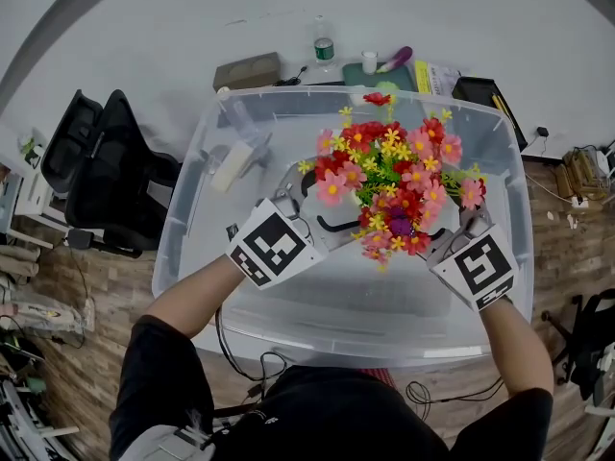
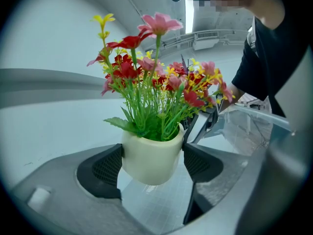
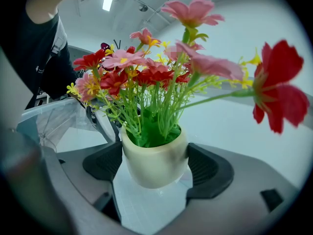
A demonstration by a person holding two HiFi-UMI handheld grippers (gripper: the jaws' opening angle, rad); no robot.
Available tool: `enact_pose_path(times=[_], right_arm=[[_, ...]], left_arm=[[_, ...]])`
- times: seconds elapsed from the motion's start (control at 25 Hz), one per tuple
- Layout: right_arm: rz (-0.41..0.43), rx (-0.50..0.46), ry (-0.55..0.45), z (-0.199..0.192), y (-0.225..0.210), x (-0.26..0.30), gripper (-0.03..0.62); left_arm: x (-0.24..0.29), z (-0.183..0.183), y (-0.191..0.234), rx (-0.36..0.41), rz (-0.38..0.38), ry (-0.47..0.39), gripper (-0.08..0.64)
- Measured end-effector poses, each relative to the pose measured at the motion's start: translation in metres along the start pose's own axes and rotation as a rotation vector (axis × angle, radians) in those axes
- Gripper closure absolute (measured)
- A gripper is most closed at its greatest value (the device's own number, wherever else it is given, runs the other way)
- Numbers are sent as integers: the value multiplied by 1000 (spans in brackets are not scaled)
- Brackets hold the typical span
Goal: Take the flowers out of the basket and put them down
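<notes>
White surface (image 1: 144, 27) carries a clear plastic tub (image 1: 187, 200), with wooden floor (image 1: 86, 286) and a black office chair (image 1: 106, 166) to its left. From the head view, the flowers (image 1: 389, 176), red, pink and yellow, sit over the right-centre of the tub, and their blooms cover whatever holds them. Only the two marker cubes show clearly there, one (image 1: 276, 245) on the left and one (image 1: 483, 265) on the right, each bearing a black-and-white square pattern

The gripper views show what that view hides: the stems rise from a small cream pot (image 2: 149, 158). The left hand-held gripper (image 2: 151, 165) has its black ribbed pads pressed against the pot's two sides. The right hand-held gripper (image 3: 154, 165) clamps the same pot from the opposite side, pads likewise touching it

The head view alone shows a pale oblong object (image 1: 231, 166) lying in the tub's far left part, and a bottle (image 1: 324, 51) on the far surface; the print on its green label is too small to read
</notes>
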State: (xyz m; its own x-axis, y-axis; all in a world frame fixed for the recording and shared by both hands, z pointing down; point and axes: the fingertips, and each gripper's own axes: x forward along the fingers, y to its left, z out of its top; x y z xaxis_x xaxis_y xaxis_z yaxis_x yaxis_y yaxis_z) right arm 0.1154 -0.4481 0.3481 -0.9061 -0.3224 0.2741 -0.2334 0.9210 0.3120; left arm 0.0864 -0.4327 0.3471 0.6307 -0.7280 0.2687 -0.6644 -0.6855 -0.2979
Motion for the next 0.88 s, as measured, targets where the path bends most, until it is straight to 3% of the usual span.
enact_pose_path(times=[0.88], right_arm=[[-8, -9, 5, 3, -1, 0, 170]], left_arm=[[-2, 3, 1, 21, 10, 3, 163]])
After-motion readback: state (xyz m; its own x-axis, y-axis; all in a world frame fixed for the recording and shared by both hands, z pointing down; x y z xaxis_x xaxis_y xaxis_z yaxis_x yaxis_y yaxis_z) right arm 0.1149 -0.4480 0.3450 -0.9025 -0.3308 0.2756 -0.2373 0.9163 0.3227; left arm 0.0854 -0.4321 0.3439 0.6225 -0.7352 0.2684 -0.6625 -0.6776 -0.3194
